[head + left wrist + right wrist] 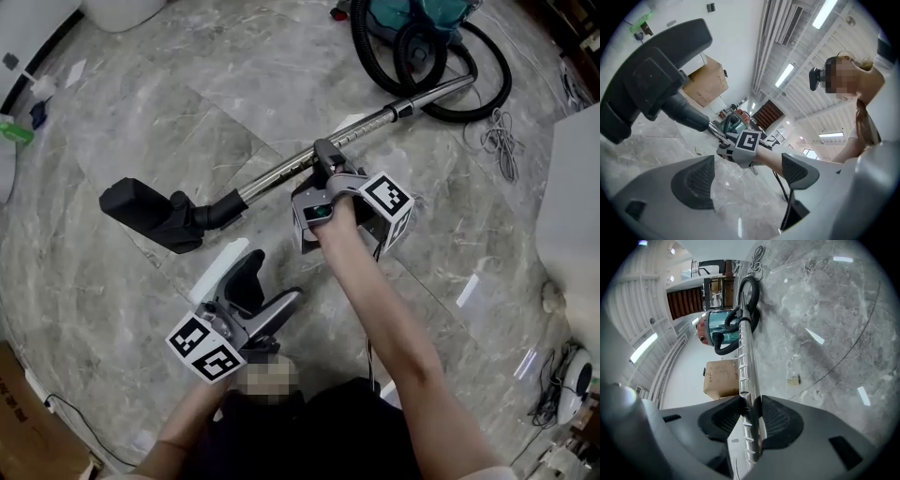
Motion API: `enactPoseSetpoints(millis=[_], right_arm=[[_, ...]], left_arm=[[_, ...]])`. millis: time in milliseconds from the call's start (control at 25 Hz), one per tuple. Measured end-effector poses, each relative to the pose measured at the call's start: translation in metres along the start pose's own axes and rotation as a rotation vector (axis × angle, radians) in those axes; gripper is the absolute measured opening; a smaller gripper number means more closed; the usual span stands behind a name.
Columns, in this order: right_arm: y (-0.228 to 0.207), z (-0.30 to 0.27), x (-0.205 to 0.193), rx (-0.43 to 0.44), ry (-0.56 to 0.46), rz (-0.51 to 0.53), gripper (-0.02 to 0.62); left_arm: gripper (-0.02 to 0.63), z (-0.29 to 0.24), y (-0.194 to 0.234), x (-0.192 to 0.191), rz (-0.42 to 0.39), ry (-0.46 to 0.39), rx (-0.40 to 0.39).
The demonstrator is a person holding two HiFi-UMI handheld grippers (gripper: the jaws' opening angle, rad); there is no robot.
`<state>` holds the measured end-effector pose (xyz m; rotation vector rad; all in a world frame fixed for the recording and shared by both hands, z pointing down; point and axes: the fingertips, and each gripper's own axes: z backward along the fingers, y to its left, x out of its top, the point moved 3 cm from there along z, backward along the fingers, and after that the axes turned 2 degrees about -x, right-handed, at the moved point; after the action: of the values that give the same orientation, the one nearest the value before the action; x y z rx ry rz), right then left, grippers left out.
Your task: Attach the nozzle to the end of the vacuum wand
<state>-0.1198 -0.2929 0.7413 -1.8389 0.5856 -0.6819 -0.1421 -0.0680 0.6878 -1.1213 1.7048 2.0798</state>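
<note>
Nozzle: the black nozzle (150, 214) sits at the lower end of the chrome wand (319, 150), and its neck looks joined to it.
Right hand-held gripper (323, 164): clamped on the wand partway along.
Left hand-held gripper (267, 274): jaws wide apart with nothing between them, near the nozzle.
Progress: the joint looks made. Likely left are checking that it is seated and setting the wand on the floor (234, 84).
Writing: none readable, only square markers.

- Nozzle (150, 214) at wand (375, 120) left end; vacuum body (422, 19) beyond its right end, far side.
- My right tool (323, 157) mid-wand; left tool (255, 281) nearer me, apart.
</note>
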Motion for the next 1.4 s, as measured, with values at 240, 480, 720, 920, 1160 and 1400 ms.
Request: enactPoseSetpoints(millis=[240, 480, 720, 920, 1160, 1400], right_arm=[[-0.019, -0.016, -0.005, -0.05, -0.001, 0.04, 0.147], [-0.018, -0.031, -0.01, -0.044, -0.014, 0.055, 0.147], [-0.017, -0.039, -0.012, 0.002, -0.004, 0.048, 0.147], [-0.02, -0.038, -0.01, 0.025, 0.045, 0.018, 0.149], [-0.03, -0.025, 0.008, -0.015, 0.023, 0.056, 0.22], [-0.052, 0.002, 0.032, -0.091, 0.031, 0.102, 0.26]], left_arm=[[0.436, 0.011, 0.012, 0.006, 0.023, -0.014, 0.019], [0.436, 0.018, 0.014, 0.01, 0.025, -0.037, 0.033], [0.436, 0.027, 0.016, 0.009, 0.025, -0.042, 0.048], [0.436, 0.024, 0.022, 0.006, 0.029, -0.033, 0.051], [0.436, 0.016, 0.018, -0.001, 0.025, -0.012, 0.033], [0.436, -0.002, 0.001, -0.017, 0.032, 0.024, -0.019]])
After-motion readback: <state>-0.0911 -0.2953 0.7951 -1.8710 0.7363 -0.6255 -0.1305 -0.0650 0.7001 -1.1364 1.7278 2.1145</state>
